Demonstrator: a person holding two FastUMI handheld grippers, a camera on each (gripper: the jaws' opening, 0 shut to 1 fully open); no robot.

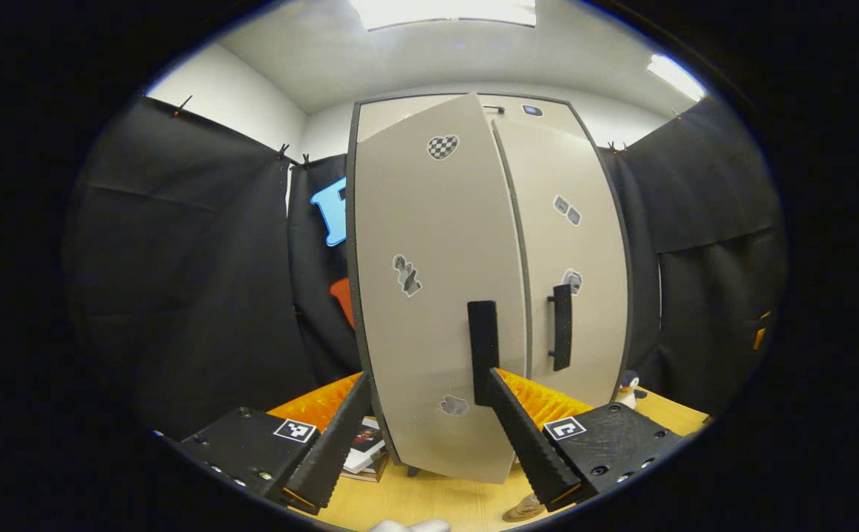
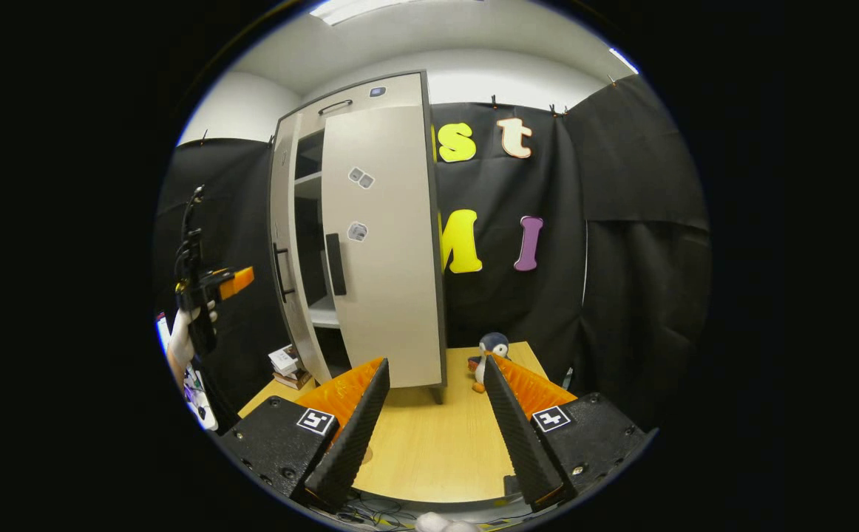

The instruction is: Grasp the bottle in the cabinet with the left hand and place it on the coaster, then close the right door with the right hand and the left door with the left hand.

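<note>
The left gripper [image 1: 422,414] is spread around the left door's [image 1: 437,295] edge, to push it closed. The right gripper [image 2: 429,414] hangs spread and empty, since the right door [image 2: 385,251] is already closed.

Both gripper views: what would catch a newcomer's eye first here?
The tall beige cabinet on the wooden table, its left door ajar and its right door shut. In the left gripper view the open left gripper sits close to that door. Beside the cabinet stands a small toy penguin.

left gripper view: close, facing cabinet [image 1: 474,295] doors | right gripper view: farther, right-front | shared: cabinet
</note>
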